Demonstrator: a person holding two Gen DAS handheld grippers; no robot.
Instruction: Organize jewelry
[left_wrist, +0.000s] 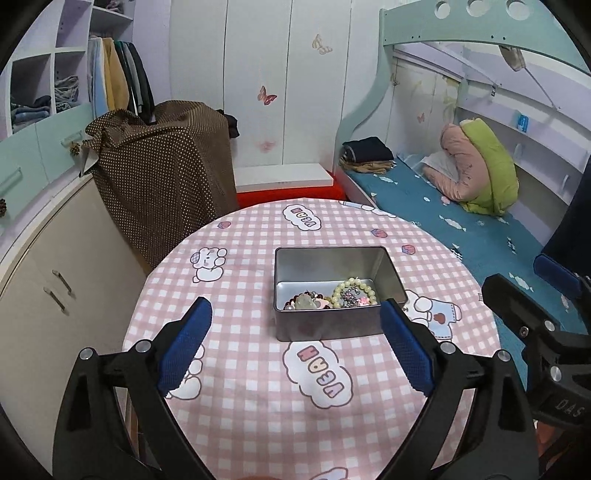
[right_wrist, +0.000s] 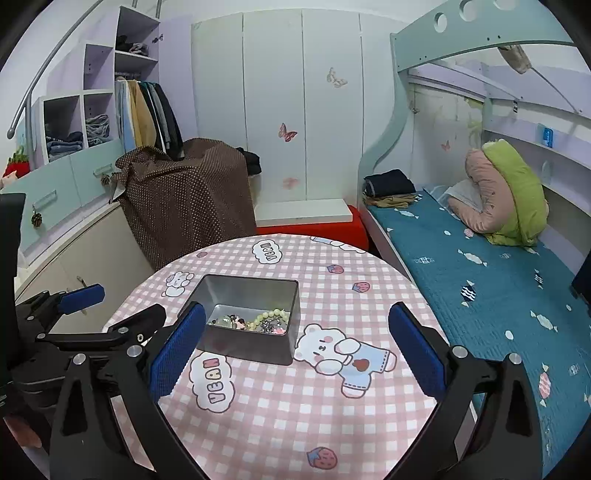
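Jewelry gathered in the tin, both tools empty

The jewelry (left_wrist: 328, 297) lies inside the open tin (left_wrist: 332, 325) mid-counter (left_wrist: 258, 387); left tool (left_wrist: 295, 350) and right tool (right_wrist: 295, 350), jaws apart, hang near it. Sorting seems finished; next probably calls for a lid, none visible.

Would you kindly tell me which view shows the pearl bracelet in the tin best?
The left wrist view: the pearl bracelet appears larger, its beads distinct. The right wrist view shows it smaller and oblique.

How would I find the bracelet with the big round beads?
Look at the round table with the pink checked cloth. On it stands an open metal tin holding a jumble of jewelry. The bracelet lies at its right side: a ring of pale, creamy-green beads, bigger and lighter than the pieces beside it.
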